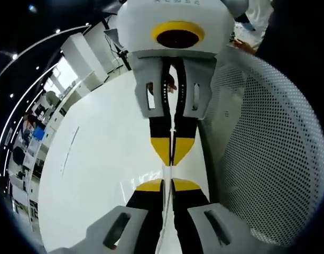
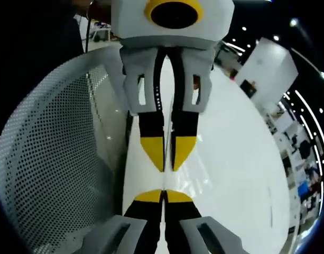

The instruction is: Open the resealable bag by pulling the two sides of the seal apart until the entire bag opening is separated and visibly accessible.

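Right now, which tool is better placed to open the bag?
Neither, really: left tool and right tool meet tip to tip, both seemingly shut on the thin clear bag. Pulling apart needs both.

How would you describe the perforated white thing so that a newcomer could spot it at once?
In the left gripper view, start from the big white table. Along its right side curves a white panel. It alone is dotted all over with small holes, unlike the smooth tabletop.
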The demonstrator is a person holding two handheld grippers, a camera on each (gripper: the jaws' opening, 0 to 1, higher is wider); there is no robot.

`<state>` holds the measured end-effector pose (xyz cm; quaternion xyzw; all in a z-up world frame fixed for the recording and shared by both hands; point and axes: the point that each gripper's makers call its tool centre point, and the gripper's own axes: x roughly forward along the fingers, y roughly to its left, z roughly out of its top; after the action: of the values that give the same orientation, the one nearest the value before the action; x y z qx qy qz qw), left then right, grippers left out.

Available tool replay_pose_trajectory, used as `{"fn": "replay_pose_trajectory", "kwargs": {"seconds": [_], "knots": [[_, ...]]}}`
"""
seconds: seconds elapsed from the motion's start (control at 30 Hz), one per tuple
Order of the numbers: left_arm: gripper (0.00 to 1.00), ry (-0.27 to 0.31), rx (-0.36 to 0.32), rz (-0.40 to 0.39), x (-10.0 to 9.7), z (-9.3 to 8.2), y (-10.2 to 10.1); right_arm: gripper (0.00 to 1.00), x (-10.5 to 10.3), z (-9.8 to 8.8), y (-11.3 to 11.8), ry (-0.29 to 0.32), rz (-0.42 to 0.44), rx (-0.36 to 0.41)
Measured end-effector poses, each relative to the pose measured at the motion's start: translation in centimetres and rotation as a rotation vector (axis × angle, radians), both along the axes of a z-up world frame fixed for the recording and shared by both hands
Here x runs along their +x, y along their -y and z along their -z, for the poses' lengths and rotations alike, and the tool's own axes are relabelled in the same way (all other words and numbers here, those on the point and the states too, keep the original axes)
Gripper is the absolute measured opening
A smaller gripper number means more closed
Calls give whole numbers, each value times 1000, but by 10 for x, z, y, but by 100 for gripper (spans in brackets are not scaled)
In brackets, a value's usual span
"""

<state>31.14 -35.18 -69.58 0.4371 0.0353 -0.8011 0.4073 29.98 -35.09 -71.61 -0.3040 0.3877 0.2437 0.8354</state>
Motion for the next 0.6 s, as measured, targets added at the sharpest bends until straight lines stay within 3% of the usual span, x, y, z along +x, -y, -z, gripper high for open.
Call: {"fn": "replay_pose_trajectory", "kwargs": {"seconds": [0.1, 0.3, 0.43, 0.6], "knots": [[9, -42, 7, -51, 7, -7, -2, 0, 0, 0, 2, 5, -8, -26], [13, -56, 2, -96, 16, -19, -5, 0, 2, -6, 6, 27, 2, -38], [13, 3, 32, -107, 22, -26, -8, 0, 2, -6, 7, 32, 1, -49], [14, -31, 47, -119, 18, -35, -5, 0, 3, -6, 8, 34, -8, -71]]}}
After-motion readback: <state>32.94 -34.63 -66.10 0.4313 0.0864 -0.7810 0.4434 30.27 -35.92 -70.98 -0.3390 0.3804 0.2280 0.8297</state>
